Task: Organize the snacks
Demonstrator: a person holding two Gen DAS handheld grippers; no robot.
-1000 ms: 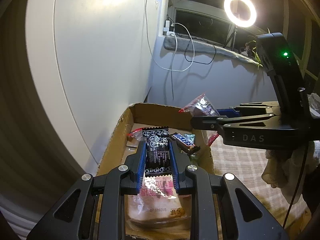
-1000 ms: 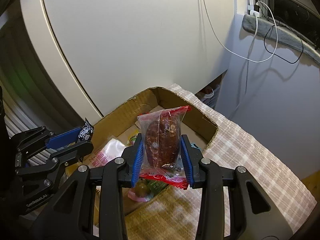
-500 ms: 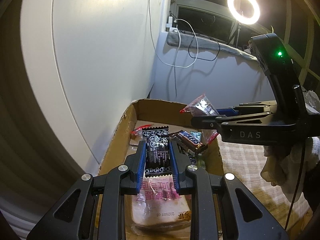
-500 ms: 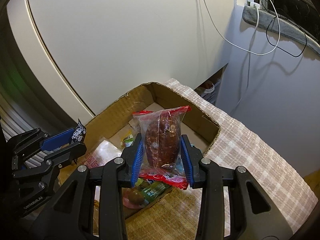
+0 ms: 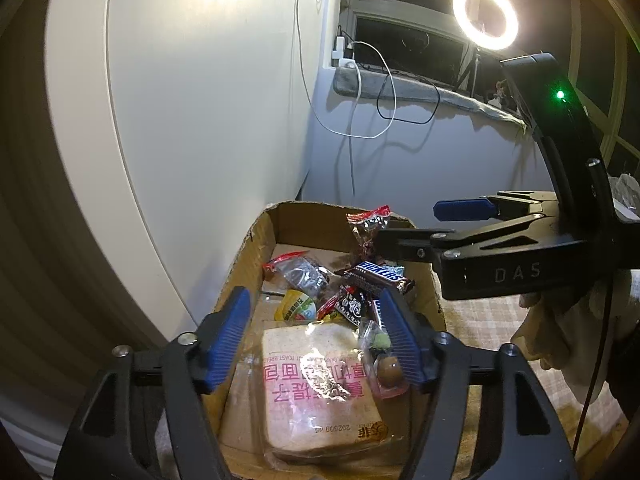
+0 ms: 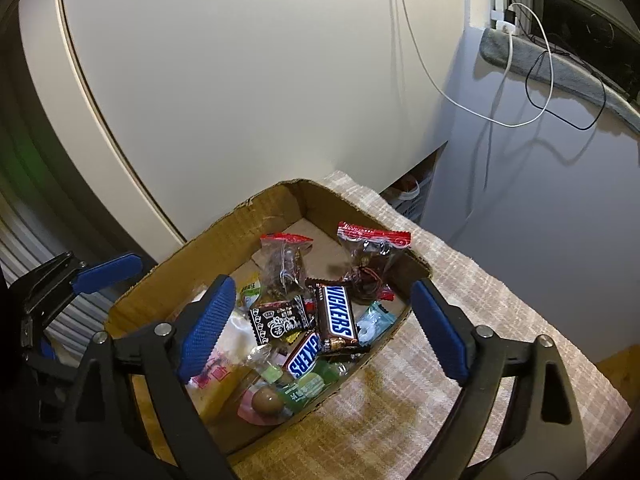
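Note:
A cardboard box (image 5: 256, 240) (image 6: 256, 216) holds several snacks: a bread packet (image 5: 316, 392), two Snickers bars (image 6: 336, 314), and a red-topped clear packet (image 6: 286, 260). My left gripper (image 5: 314, 320) hangs above the box with its jaws opening and nothing between them. The black printed packet (image 5: 350, 306) (image 6: 280, 318) lies loose in the box below. My right gripper (image 6: 320, 300) (image 5: 424, 226) is also opening, with nothing between its pads. The red-sealed nut packet (image 6: 372, 260) (image 5: 366, 232) stands free against the box's right wall.
The box rests on a checked cloth (image 6: 460, 280). A white curved panel (image 6: 240, 80) rises just behind it. Cables (image 6: 520, 112) hang down the grey wall at the right. A ring light (image 5: 485, 16) glows above. A gloved hand (image 5: 560, 332) holds the right gripper.
Both grippers went from shut to wide apart. The left let go of the black packet and the right let go of the red-sealed packet; both packets are now in the box.

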